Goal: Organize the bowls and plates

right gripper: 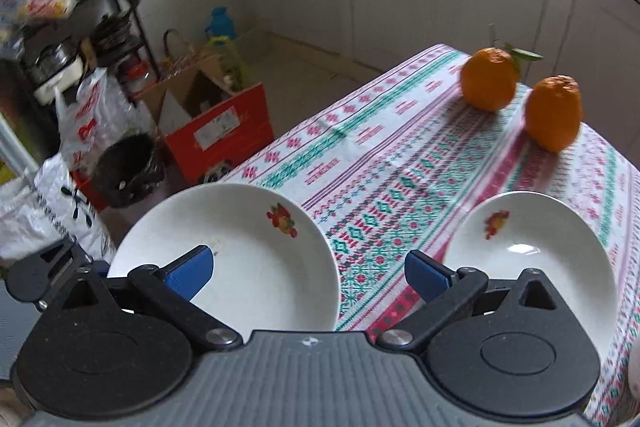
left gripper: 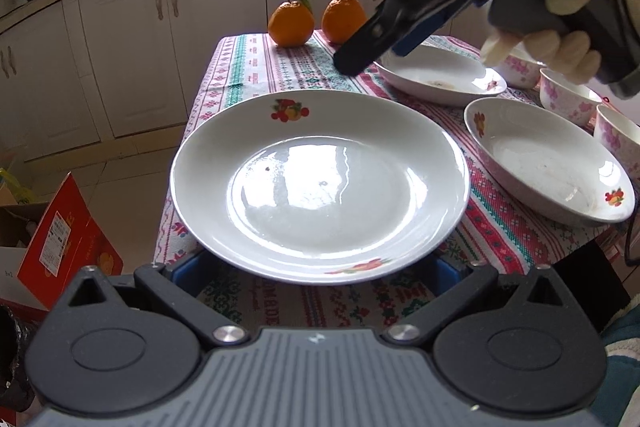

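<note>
A large white plate (left gripper: 320, 187) with fruit prints lies right in front of my left gripper (left gripper: 316, 269). Its near rim covers both blue fingertips, and the jaws are spread wide, so the gripper is open. The plate's left side reaches past the table edge. It shows again in the right wrist view as the plate (right gripper: 224, 259) at the left. My right gripper (right gripper: 308, 273) is open and empty, hovering over the tablecloth between that plate and a second plate (right gripper: 532, 247). From the left, the right gripper (left gripper: 384, 45) hangs above the far plate (left gripper: 440, 75), held by a gloved hand (left gripper: 568, 27).
A third deep plate (left gripper: 548, 163) sits at the right, with several pink-flowered bowls (left gripper: 568, 99) behind it. Two oranges (left gripper: 290, 23) (right gripper: 488, 83) stand at the table's far end. A red box (right gripper: 220, 135) and bags crowd the floor left of the table. Cabinets (left gripper: 132, 47) lie beyond.
</note>
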